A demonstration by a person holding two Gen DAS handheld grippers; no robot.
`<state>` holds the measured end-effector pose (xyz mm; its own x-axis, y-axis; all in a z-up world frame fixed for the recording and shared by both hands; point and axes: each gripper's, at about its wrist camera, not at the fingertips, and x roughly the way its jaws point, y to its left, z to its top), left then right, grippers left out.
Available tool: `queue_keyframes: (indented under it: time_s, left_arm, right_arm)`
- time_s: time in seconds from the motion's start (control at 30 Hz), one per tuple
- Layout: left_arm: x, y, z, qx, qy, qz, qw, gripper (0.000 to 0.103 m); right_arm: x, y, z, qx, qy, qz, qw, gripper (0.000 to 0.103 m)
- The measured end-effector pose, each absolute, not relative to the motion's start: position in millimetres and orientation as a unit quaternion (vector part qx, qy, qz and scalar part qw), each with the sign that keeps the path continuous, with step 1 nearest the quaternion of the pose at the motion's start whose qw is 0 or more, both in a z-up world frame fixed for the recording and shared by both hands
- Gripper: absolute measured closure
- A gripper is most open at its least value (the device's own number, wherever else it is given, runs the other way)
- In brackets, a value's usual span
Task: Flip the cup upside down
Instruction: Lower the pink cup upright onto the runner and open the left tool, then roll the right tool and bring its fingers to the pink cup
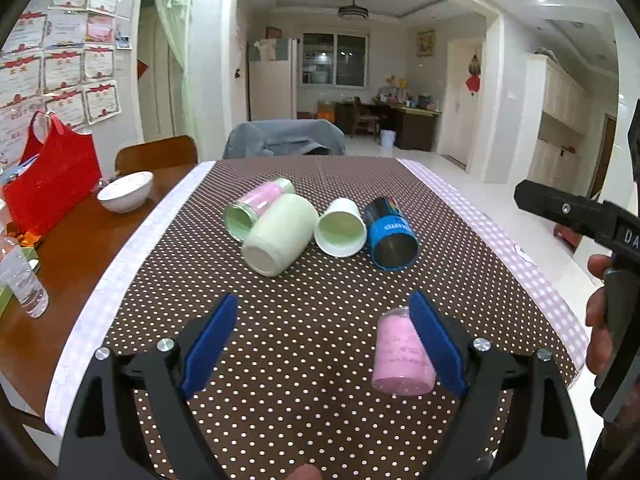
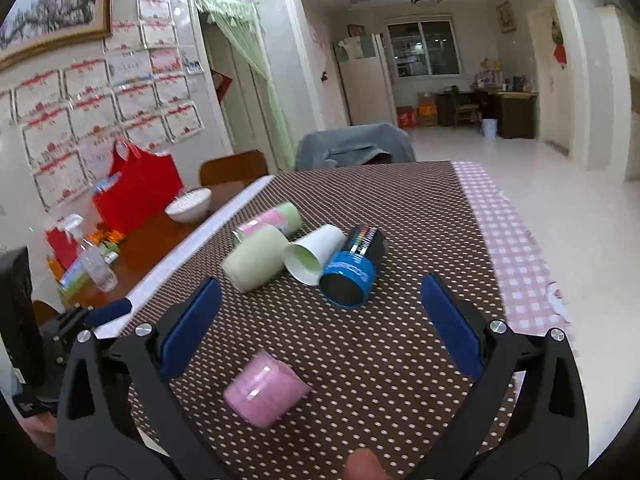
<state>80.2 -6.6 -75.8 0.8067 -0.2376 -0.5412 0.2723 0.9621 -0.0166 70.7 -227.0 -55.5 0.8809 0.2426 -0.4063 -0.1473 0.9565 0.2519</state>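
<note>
Pink cup [image 2: 266,390] lying on its side on the dotted tablecloth [image 2: 400,320], nearest of all to the person, well apart from the cluster beyond it: pale green cup [image 2: 256,264], white cup [image 2: 314,254], blue-and-black can [image 2: 352,270], all toppled too and touching, likely awaiting the same flip. Right gripper [image 2: 320,320] spread wide above the pink cup, empty, touching nothing, probably lining up to straddle it. Left gripper [image 1: 324,340] likewise wide apart, holding nothing, its right pad just beside the pink cup [image 1: 402,354]; contact hard to judge.
</note>
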Motion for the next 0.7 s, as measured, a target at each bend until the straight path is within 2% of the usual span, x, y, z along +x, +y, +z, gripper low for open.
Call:
queue_keyframes:
  time_s: [0.1,0.7]
  left_arm:
    - [76,-4,-70,0.028,0.27,-0.126,0.954,0.017]
    - [53,10,-55,0.021,0.234,-0.085,0.968,0.017]
  right_arm:
    - [67,-220,-52,0.081,0.197,0.118,0.97,0.006]
    - [67,-203,-51,-0.003,0.219,0.208,0.953,0.006]
